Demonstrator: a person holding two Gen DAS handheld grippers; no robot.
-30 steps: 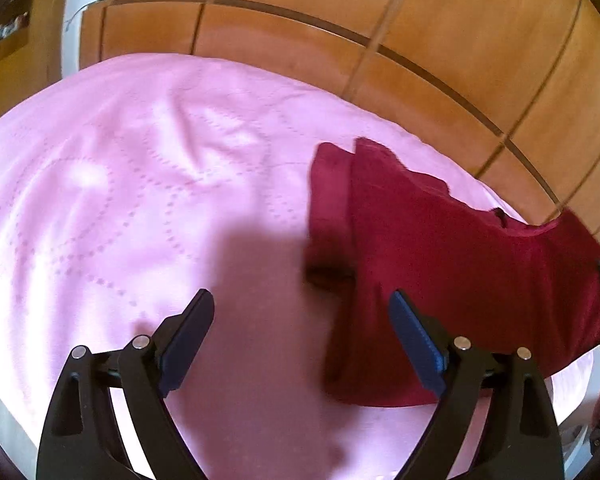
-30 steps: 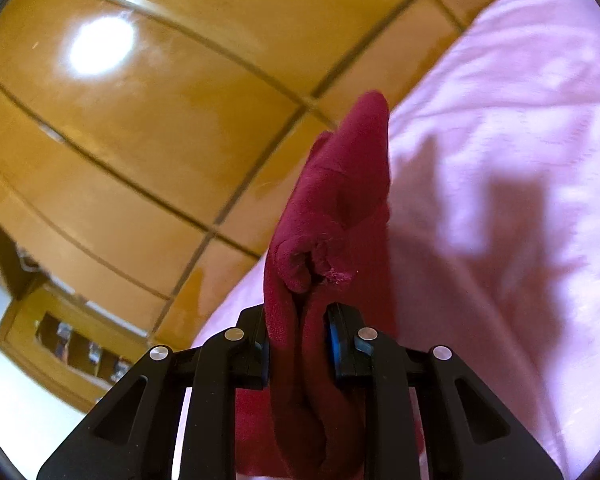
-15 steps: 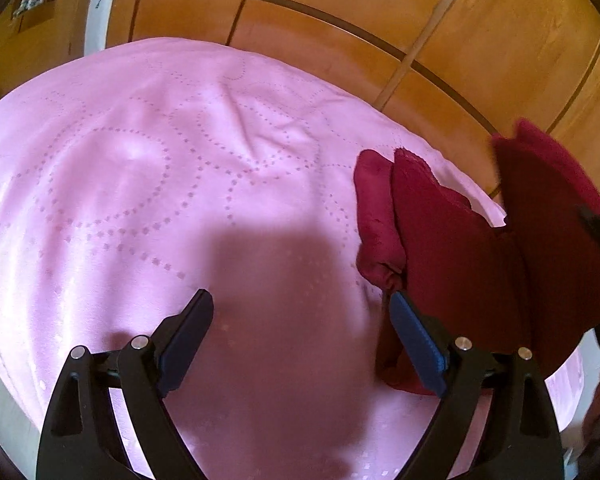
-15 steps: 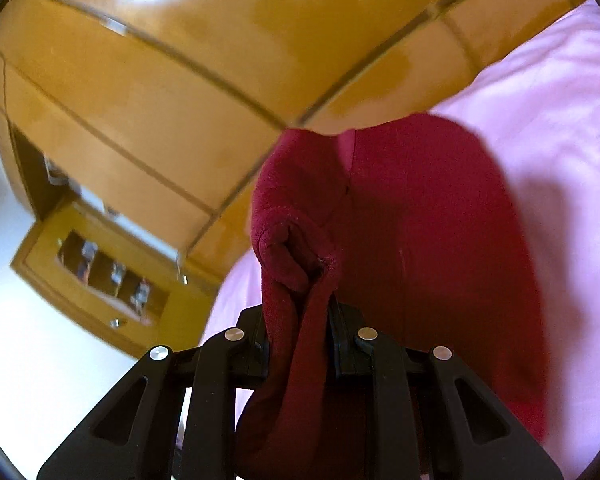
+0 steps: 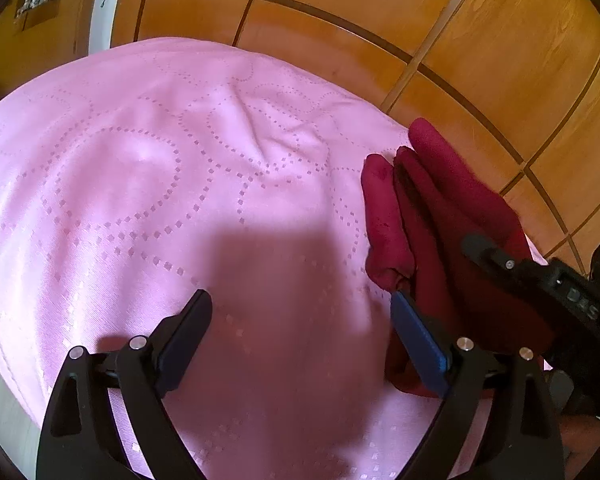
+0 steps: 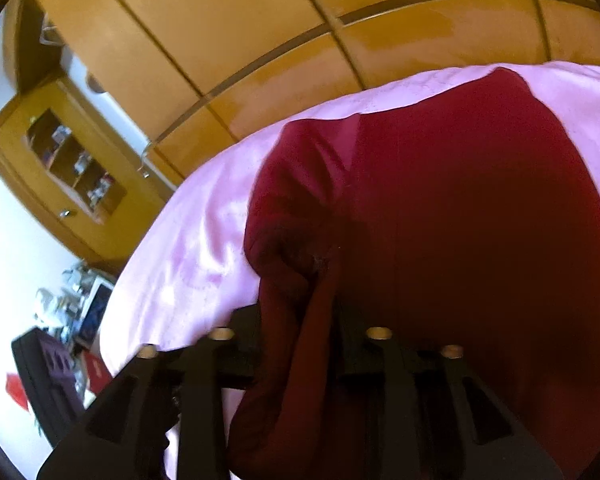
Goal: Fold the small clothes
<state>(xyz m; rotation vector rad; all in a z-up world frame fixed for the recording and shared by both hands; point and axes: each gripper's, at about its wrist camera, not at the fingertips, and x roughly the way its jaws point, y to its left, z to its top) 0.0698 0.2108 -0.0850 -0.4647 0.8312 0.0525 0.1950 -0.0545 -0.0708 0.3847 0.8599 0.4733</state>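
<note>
While a pink bedspread (image 5: 148,184) covered the bed, the dark red garment (image 6: 460,240) lay folded near its edge; the right gripper (image 6: 300,320) had just been opening, cloth between its jaws, and the left gripper (image 5: 300,332) gaped, holding nothing.

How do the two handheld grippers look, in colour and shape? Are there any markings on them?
The left gripper has black, angular finger arms with cut-out slots and silver round bolt heads; its fingers carry flat blue pads. The right gripper is built alike: black arms, slots, pale bolt heads; its pad colour cannot be told. In the left view, its black body shows faint raised lettering, which is unreadable. No cables or sleeves show.
</note>
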